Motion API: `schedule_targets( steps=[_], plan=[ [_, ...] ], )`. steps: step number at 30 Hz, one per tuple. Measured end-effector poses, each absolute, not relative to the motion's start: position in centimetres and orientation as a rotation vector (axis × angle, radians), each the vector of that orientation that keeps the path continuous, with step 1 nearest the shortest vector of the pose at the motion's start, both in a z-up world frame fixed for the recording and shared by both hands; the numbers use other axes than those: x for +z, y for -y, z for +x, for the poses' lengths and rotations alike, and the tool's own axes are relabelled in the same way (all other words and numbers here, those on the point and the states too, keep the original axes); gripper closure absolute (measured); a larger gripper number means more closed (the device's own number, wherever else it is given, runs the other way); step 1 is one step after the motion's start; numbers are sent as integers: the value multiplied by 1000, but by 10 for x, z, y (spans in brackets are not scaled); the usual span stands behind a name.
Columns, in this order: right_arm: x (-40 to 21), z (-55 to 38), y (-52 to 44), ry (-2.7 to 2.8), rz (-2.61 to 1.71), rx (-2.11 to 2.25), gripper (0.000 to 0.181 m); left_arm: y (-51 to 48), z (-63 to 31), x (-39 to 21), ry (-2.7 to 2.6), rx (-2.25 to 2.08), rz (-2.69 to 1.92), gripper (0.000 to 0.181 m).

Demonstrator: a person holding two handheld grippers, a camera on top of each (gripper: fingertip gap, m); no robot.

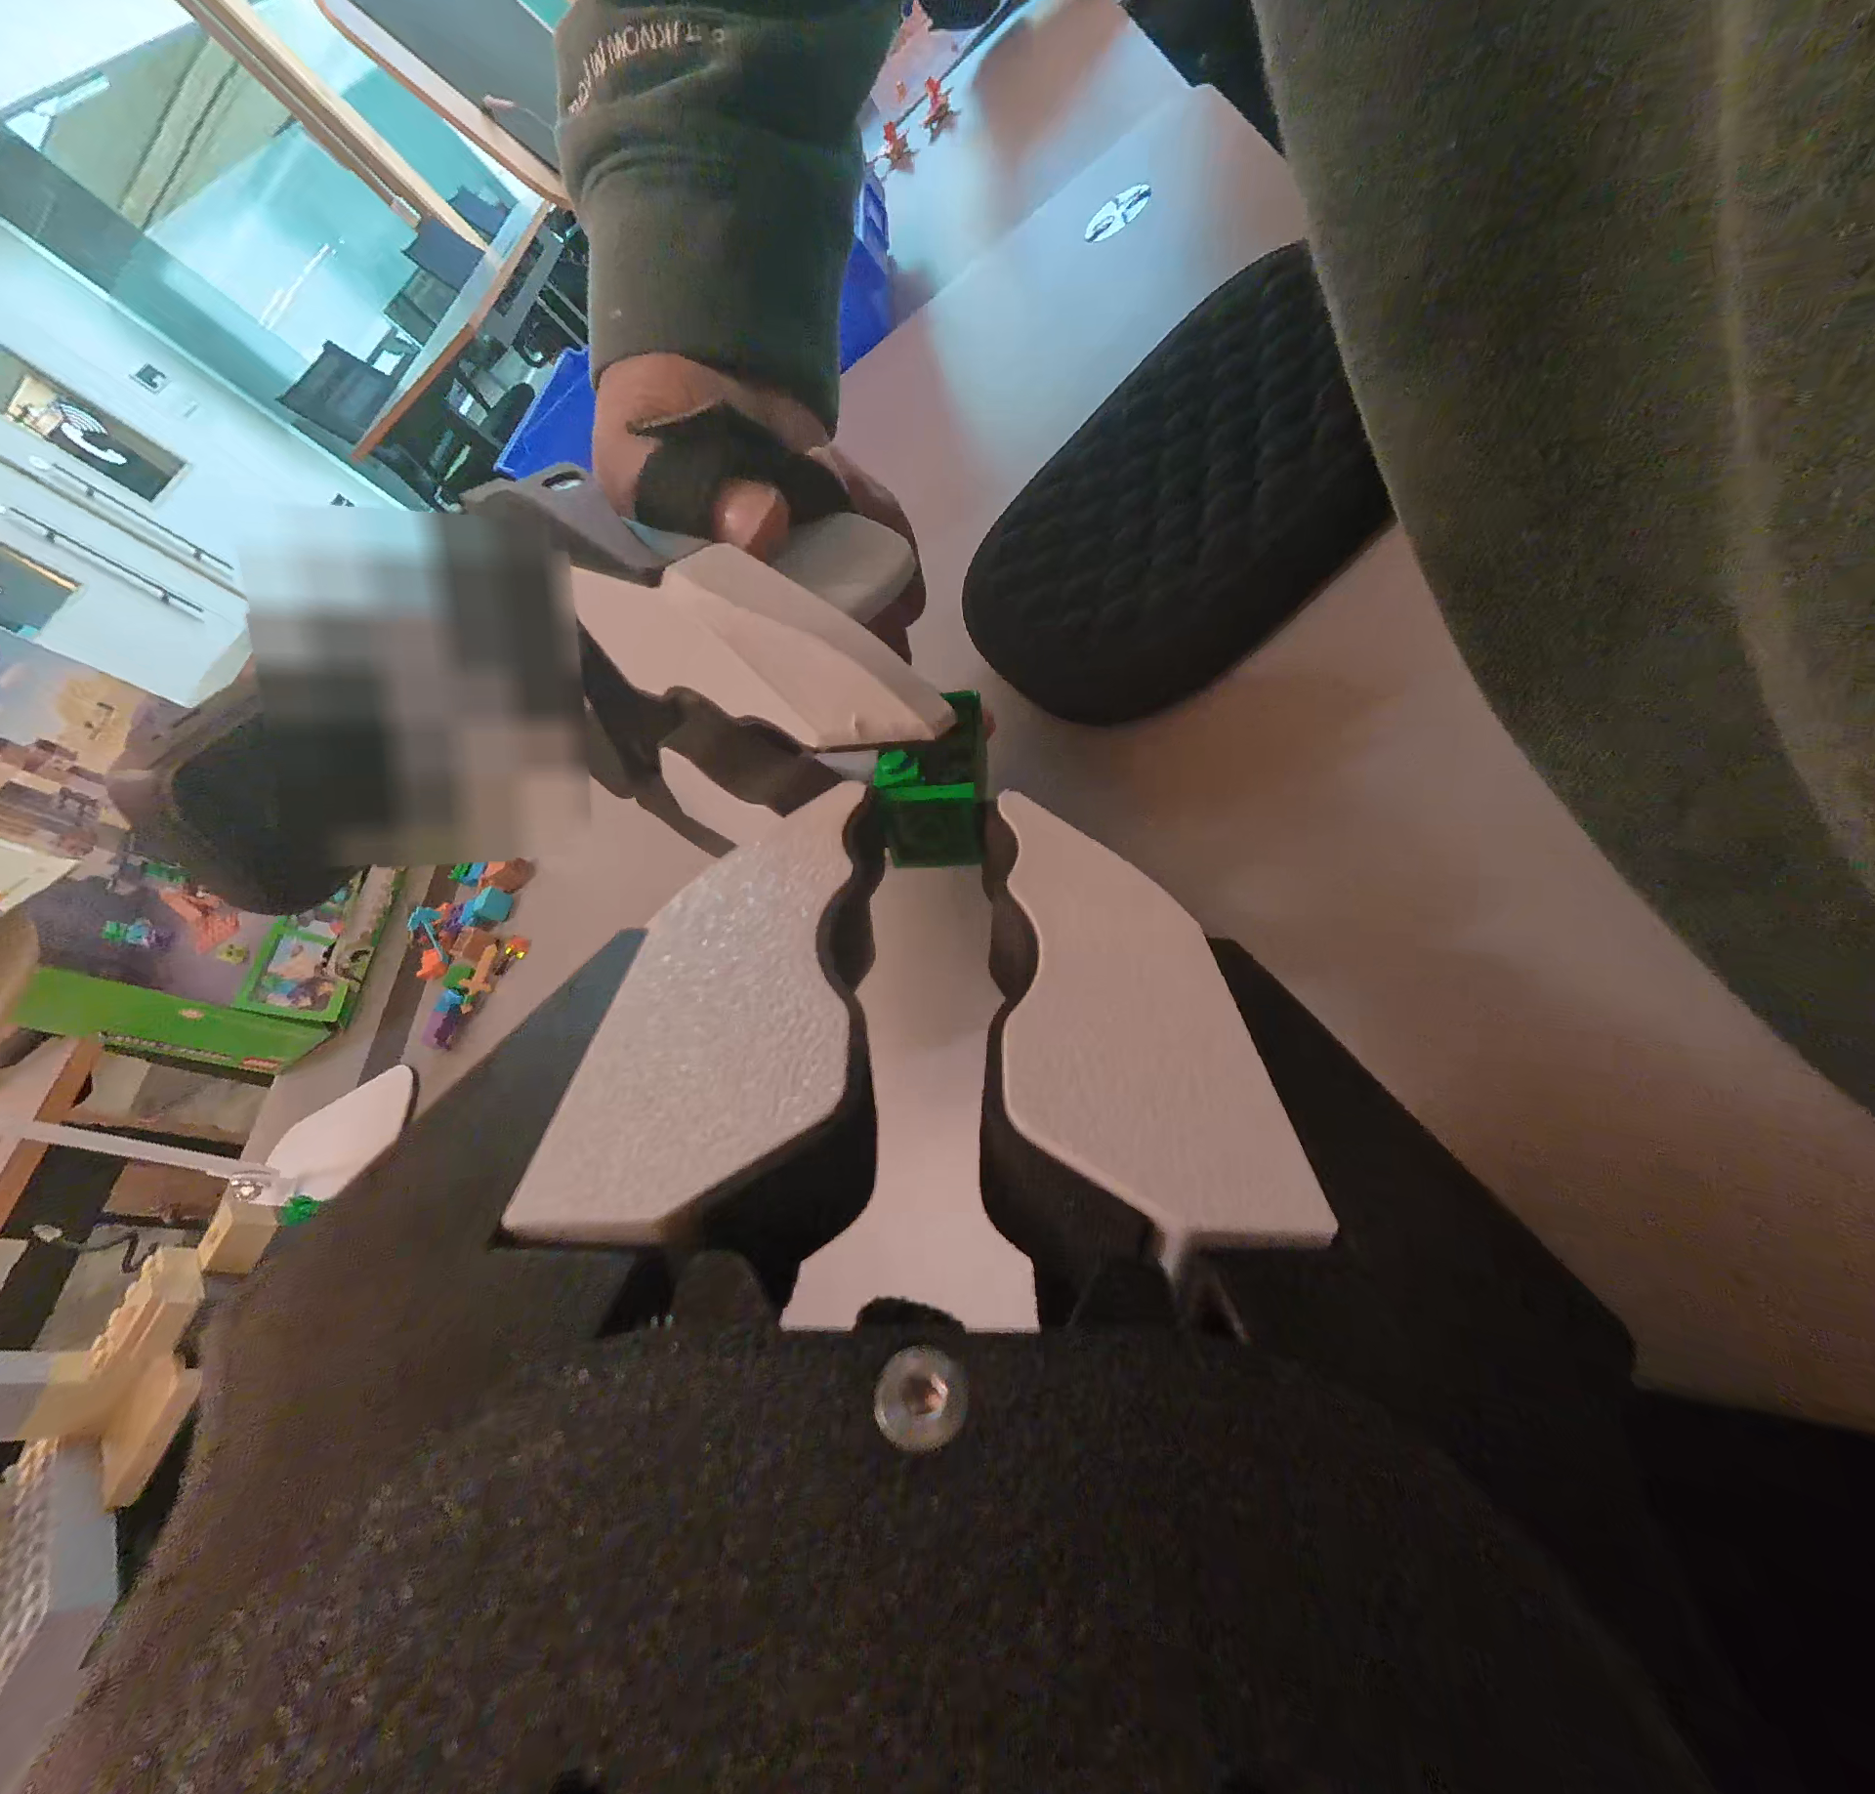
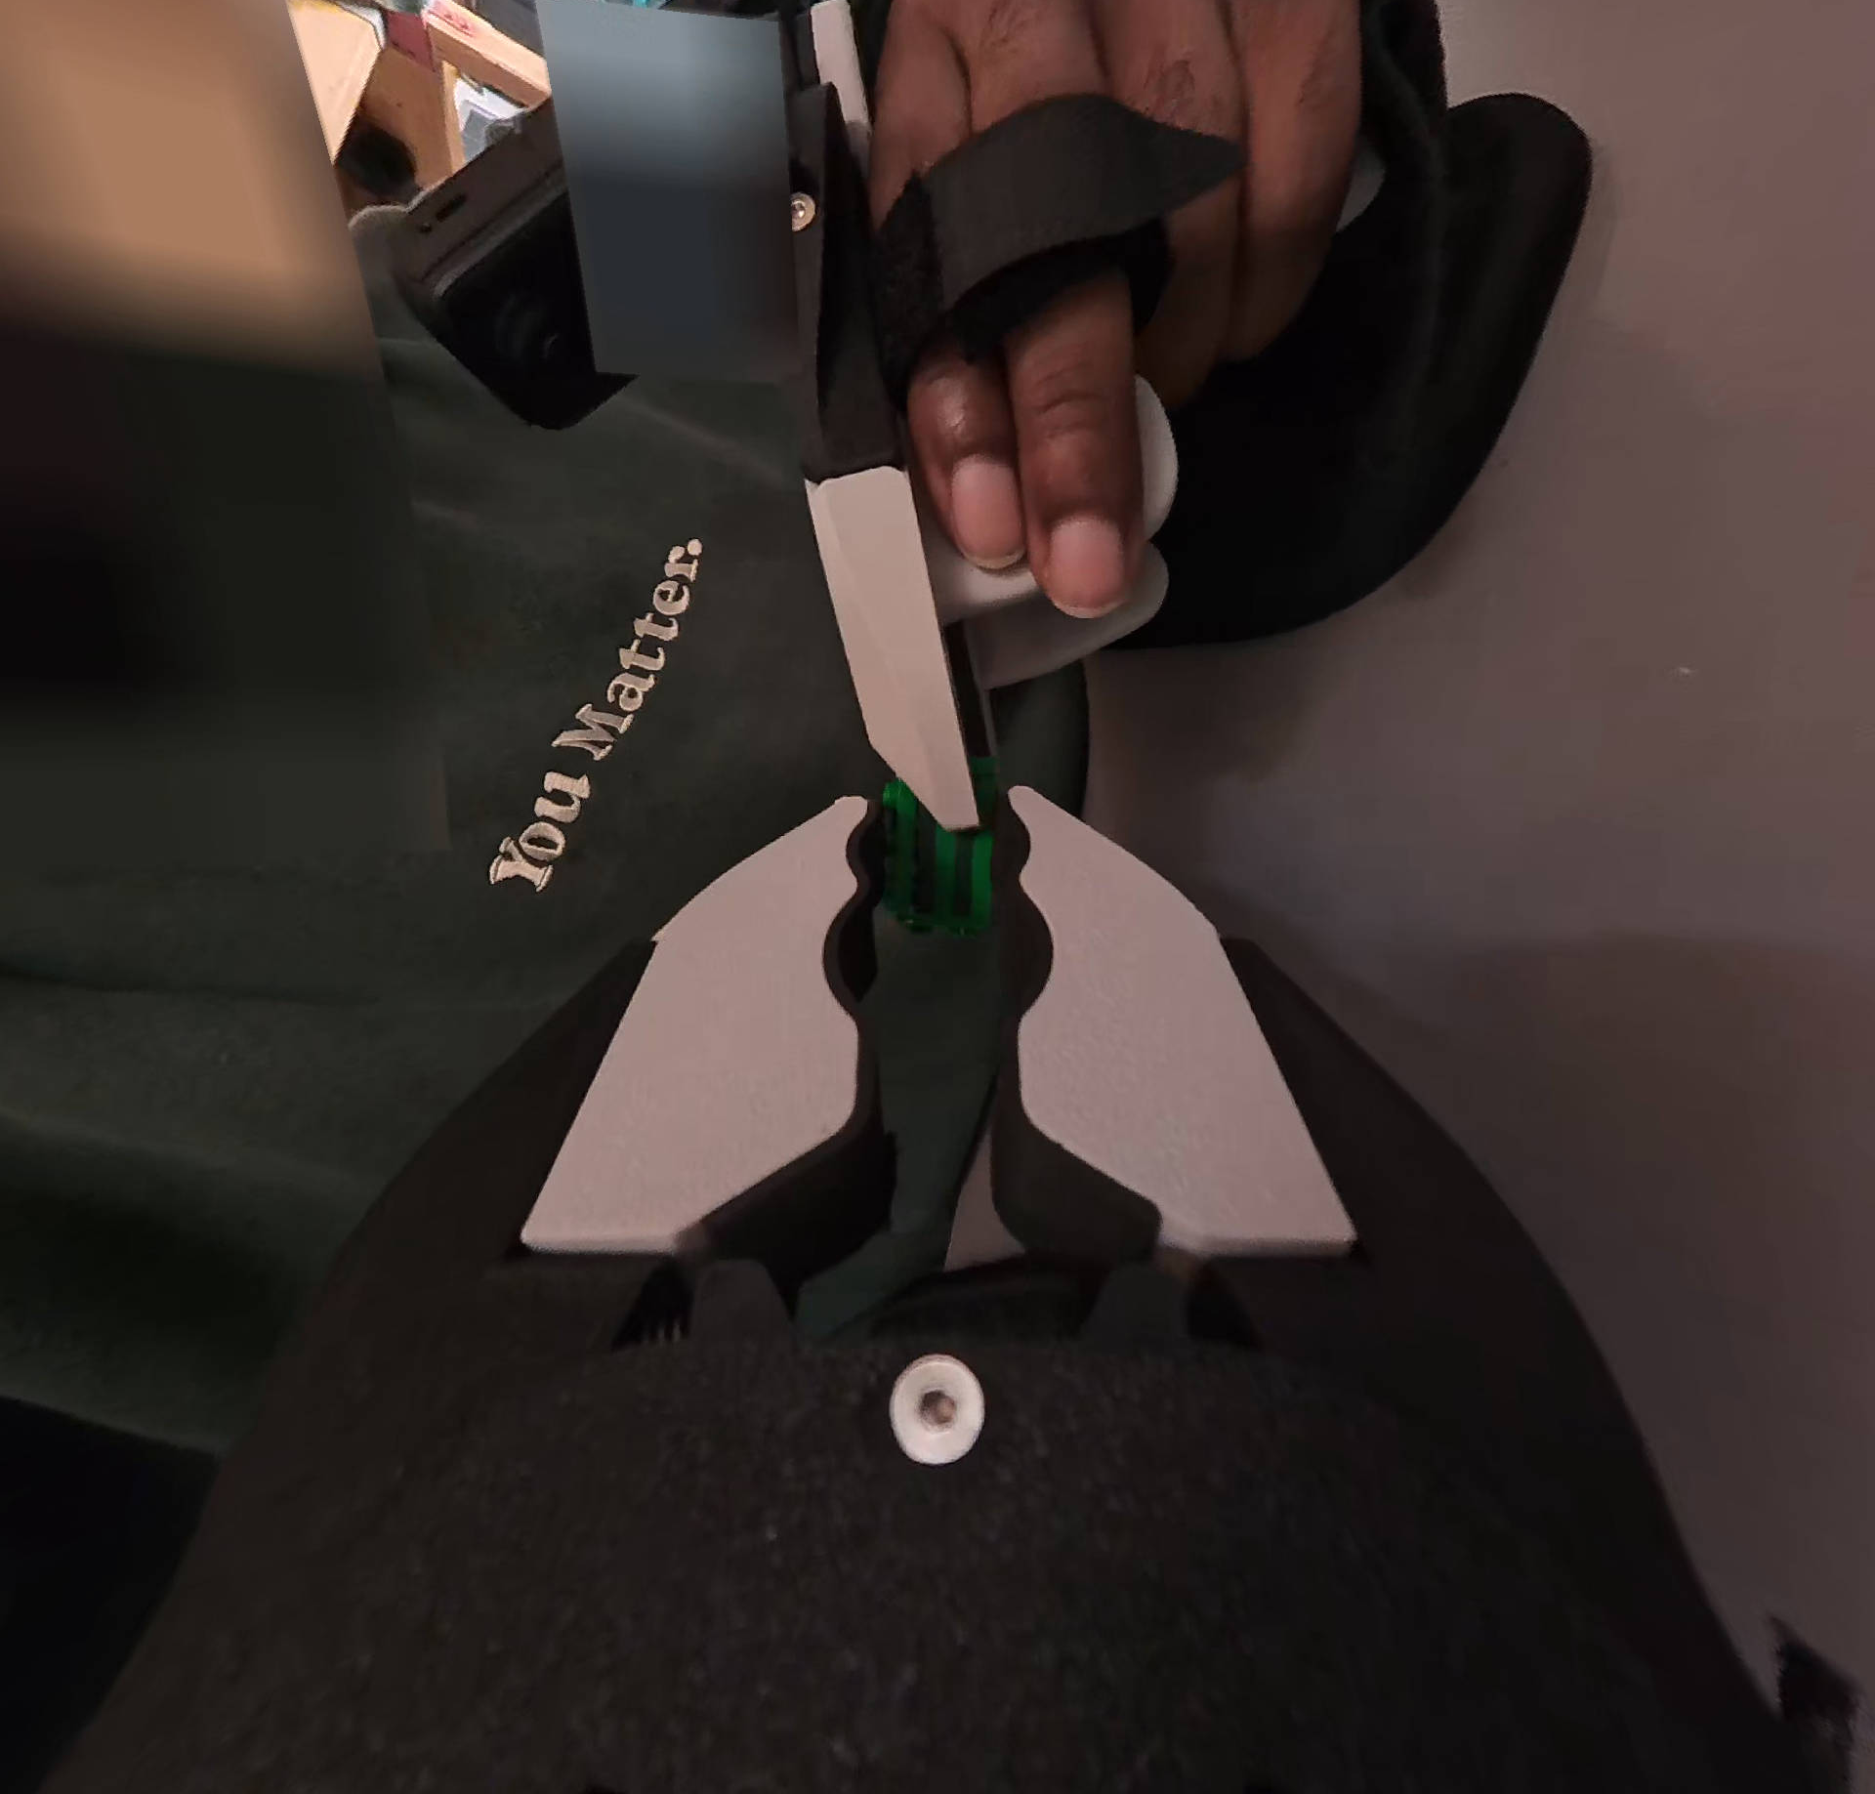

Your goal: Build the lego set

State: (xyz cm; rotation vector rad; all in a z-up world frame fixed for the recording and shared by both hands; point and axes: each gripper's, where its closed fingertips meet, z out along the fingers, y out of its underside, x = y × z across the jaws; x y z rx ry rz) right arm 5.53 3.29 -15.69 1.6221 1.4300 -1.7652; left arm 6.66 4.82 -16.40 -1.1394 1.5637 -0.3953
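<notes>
Daylight from the far-left windows (image 1: 233, 173) brightens the left wrist view; the right wrist view is dimmer. Both bend strongly at the edges, with soft shadows on the table (image 1: 1319, 883).

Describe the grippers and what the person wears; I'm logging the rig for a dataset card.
Each gripper, left and right, has two pale grey fingers with wavy black inner pads on a black textured body. Black straps cross the hand. The sleeve is dark green with light lettering.
</notes>
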Motion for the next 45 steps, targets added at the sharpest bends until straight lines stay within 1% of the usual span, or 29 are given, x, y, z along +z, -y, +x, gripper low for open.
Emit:
schedule_targets(
  steps=[9, 27, 45],
  plan=[
    [-157, 48, -37, -1510, 1695, -1821, 161, -51, 61, -163, -1486, -506, -1208, 164],
    [-153, 50, -34, -1814, 1717, -1789, 160, -49, 65, -156, -1477, -442, -1146, 164],
    [-142, 48, -23, -1613, 1634, -1915, 162, -37, 64, -144, -1505, -402, -1014, 164]
  ],
)
